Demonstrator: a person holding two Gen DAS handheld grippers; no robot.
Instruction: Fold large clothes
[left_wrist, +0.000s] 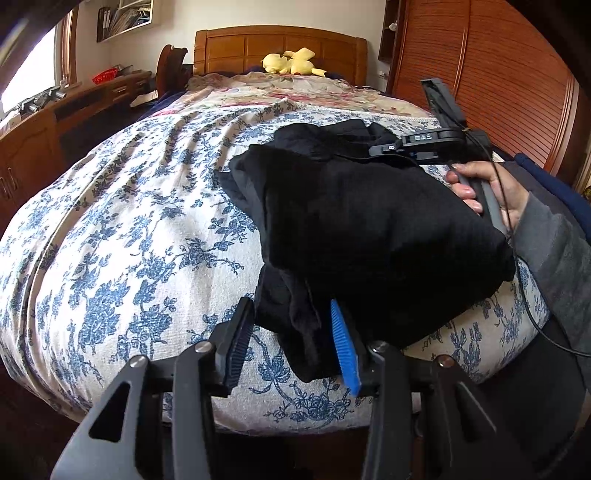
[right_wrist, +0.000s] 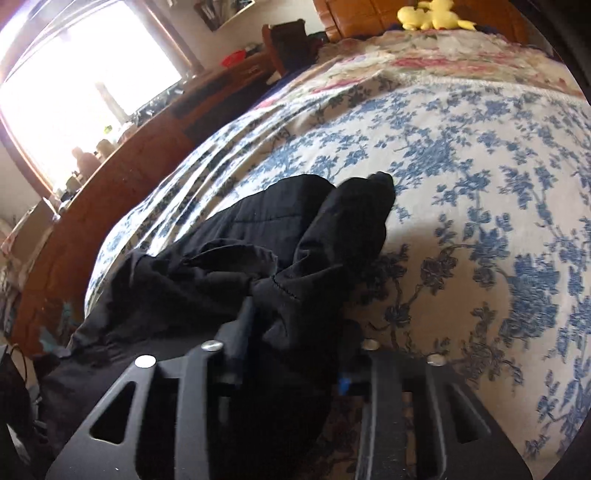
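Hand-held gripper on the left (left_wrist: 291, 343) sits low at the near edge of the bed, its two pads apart, with a hanging fold of the black garment (left_wrist: 369, 221) between them. The blue pad (left_wrist: 345, 349) lies against the cloth, while the dark pad (left_wrist: 238, 343) stands clear of it, so this side looks released rather than clamped; my guess is that it is set there to catch or steady the near edge. The right hand-held gripper (right_wrist: 295, 354) is clenched on a bunch of the same garment: in the right wrist view dark cloth fills the gap between its fingers and puckers into creases just ahead of them. In the left wrist view a person's hand (left_wrist: 480, 192) in a grey sleeve holds that tool by its handle, at the far right side of the bundle. A pinch on that side, with the other tool waiting at the front, would suit drawing the cloth over into a fold.

The garment itself lies in a thick, already doubled-up heap on the near right part of the bed, with a loose end reaching toward the middle. Under it is a bedspread (left_wrist: 129, 240) with blue flowers on white, creased in long ridges. Farther up lies a second floral cover in pink tones, then a yellow soft toy (left_wrist: 291, 61) before the wooden headboard (left_wrist: 280, 46). A slatted wooden wardrobe (left_wrist: 498, 74) stands to the right, and a long wooden surface (left_wrist: 85, 99) runs under a bright window (right_wrist: 74, 74) on the left.
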